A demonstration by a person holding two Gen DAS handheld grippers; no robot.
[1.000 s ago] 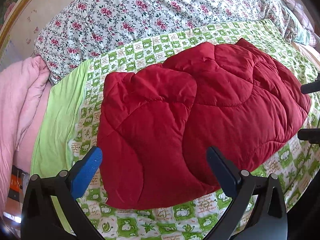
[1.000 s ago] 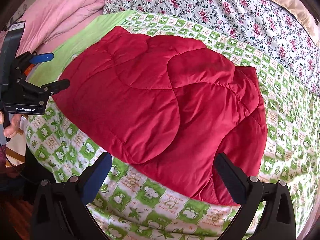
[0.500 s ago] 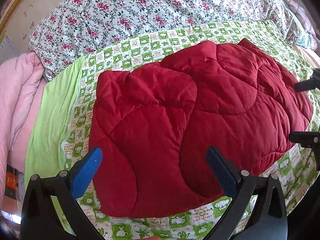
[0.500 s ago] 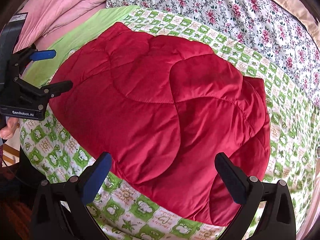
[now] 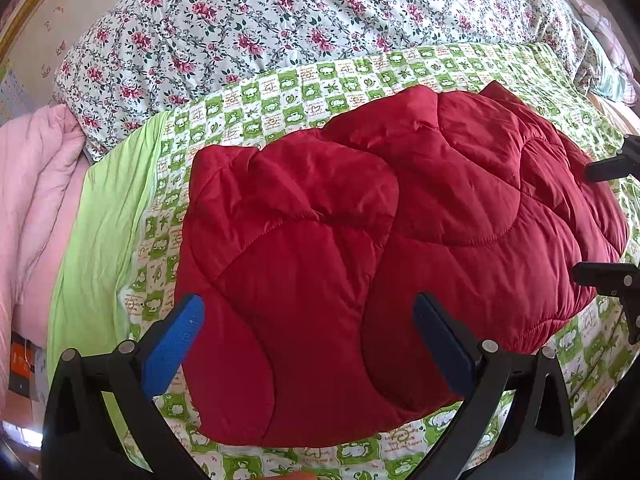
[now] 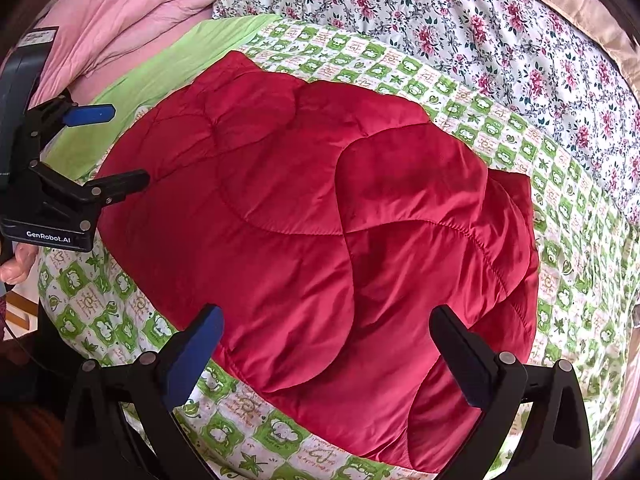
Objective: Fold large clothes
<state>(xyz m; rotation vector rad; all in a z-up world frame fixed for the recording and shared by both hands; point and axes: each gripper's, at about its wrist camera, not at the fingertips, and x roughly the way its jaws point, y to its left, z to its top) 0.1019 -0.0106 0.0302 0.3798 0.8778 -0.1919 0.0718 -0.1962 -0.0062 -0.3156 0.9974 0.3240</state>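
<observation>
Above the red quilted jacket [image 5: 360, 248], both grippers' jaws gape wide, empty.

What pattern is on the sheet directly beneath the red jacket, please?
Green-and-white checks with small cartoon prints; clearest in the right wrist view.

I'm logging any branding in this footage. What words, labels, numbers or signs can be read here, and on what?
"GenRobot.AI": white letters on the black body of the left tongs, seen from the right wrist.
White sticker on top of those tongs: too blurred to read.
Writing in the green checked sheet's squares: too small to read.
</observation>
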